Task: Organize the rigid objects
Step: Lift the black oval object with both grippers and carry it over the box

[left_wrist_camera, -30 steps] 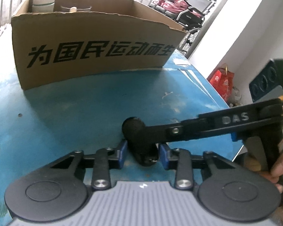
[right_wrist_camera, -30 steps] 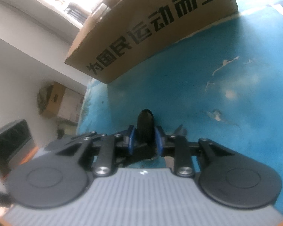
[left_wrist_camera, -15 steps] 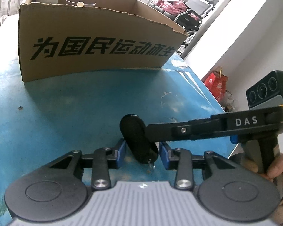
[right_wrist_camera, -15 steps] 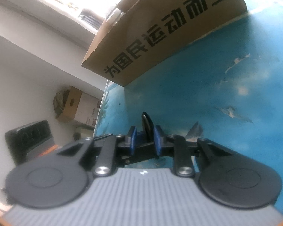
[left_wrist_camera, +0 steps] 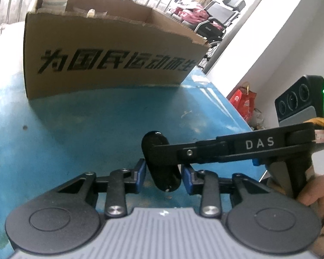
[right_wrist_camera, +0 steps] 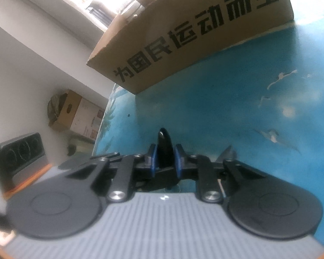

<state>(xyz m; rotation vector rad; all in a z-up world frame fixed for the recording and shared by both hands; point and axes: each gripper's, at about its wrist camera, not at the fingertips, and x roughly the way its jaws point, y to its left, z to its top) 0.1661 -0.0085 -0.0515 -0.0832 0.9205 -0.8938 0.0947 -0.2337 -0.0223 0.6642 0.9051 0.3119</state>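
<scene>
Tabletop (left_wrist_camera: 80, 133): blue printed surface under both tools; it lies below and ahead of each hand-held gripper.

Cardboard box (left_wrist_camera: 110, 54): open on top, far ahead of my left hand-held gripper and well apart from it. In the right wrist view it stands ahead and to the upper side (right_wrist_camera: 194, 34). I judge it is the place where the object must go.

Right hand-held gripper (right_wrist_camera: 165, 157): clenched on the black object; the blue pads press its two flat sides. In the left wrist view its arm comes in from the right and crosses just ahead of my left pads.

Left hand-held gripper (left_wrist_camera: 163, 170): partly open around the lower end of the same object. I see a small gap on each side, so I think it does not squeeze.

Black object (left_wrist_camera: 159, 161): small, oval, glossy and rigid, maybe a key fob; it is between both pairs of pads, near to the tabletop.

Step in hand, my judgement: to pass the object to the right tool, then carry it to the box.

How to do it well: I keep the right grip firm and draw the left tool straight back without touching the object. Only after this I lift over the box wall.
</scene>
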